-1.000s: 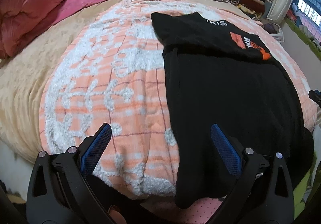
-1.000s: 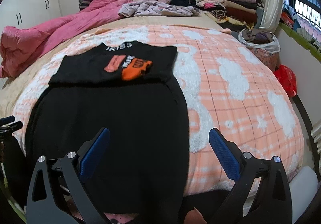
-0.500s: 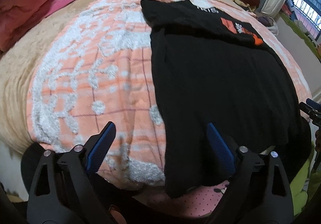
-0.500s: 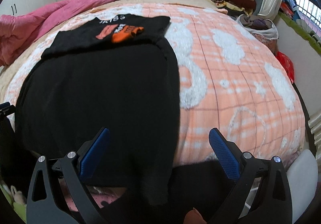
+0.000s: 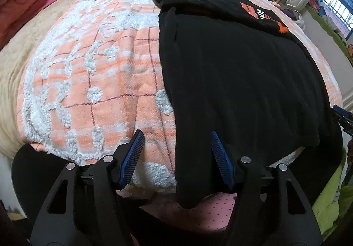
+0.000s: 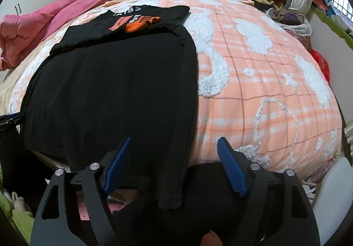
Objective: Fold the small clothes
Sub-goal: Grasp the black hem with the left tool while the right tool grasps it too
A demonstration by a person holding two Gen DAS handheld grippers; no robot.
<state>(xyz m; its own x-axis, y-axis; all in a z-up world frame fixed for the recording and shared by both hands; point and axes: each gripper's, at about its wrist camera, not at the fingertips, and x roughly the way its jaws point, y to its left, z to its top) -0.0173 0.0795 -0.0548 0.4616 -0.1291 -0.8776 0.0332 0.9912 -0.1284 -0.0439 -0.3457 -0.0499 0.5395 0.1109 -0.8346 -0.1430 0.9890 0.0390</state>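
Between each closing gripper's parted pads, left gripper (image 5: 175,135) and right gripper (image 6: 174,142), black garment (image 5: 238,82) hem corners, ungripped.

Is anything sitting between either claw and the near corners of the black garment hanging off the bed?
Nothing visible. The left claw has the black garment hem corner between its closing jaws, the pads not yet on it. The right claw likewise has the other corner between its closing jaws, over the orange blanket.

A bed (image 6: 275,96) under an orange-and-white blanket (image 5: 106,82) bears a black garment (image 6: 114,91)
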